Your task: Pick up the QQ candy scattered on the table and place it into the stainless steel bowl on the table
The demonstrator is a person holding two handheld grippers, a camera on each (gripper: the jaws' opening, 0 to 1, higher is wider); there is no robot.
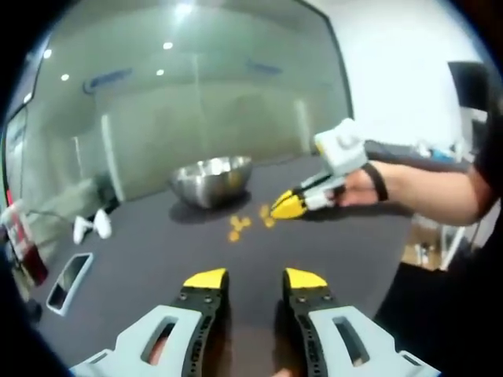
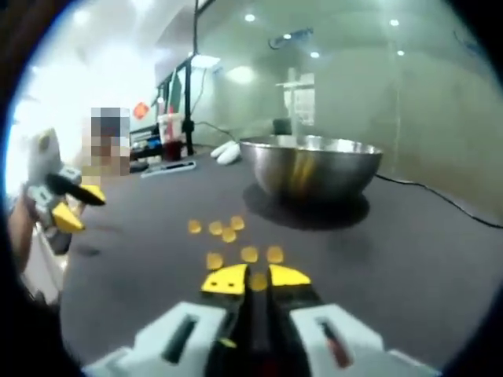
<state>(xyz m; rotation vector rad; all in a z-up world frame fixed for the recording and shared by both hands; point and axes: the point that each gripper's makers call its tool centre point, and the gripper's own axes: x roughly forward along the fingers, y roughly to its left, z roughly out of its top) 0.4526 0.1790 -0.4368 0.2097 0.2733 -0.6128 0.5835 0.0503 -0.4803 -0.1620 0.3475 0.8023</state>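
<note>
- Left gripper view, far left: a phone-like slab (image 1: 69,280) lies flat near the edge of the dark table (image 1: 157,243), with small white objects (image 1: 93,227) beyond it; what they are is too blurred to tell.
- Centre: the left gripper (image 1: 255,280) hovers above the tabletop, its yellow-tipped jaws parted with bare table between them.
- Behind it, the stainless steel bowl (image 1: 212,180) stands upright, mouth up, and a loose scatter of yellow QQ candy (image 1: 244,224) lies on the table just in front of it; single pieces blur together.
- Right: a person's hand (image 1: 360,188), arm stretched in from the right edge, holds the right gripper (image 1: 284,207) slanting down over the candy, tips nearly together.
- Right gripper view, left: the left gripper (image 2: 71,206) shows small and blurred at the picture's edge.
- Centre: the candy (image 2: 228,232) lies strewn in two rough rows; the right gripper (image 2: 255,280) has its jaws drawn close around one piece (image 2: 258,280) on the table, though whether they pinch it cannot be told.
- Right: the bowl (image 2: 311,166) sits beyond, casting a shadow.
</note>
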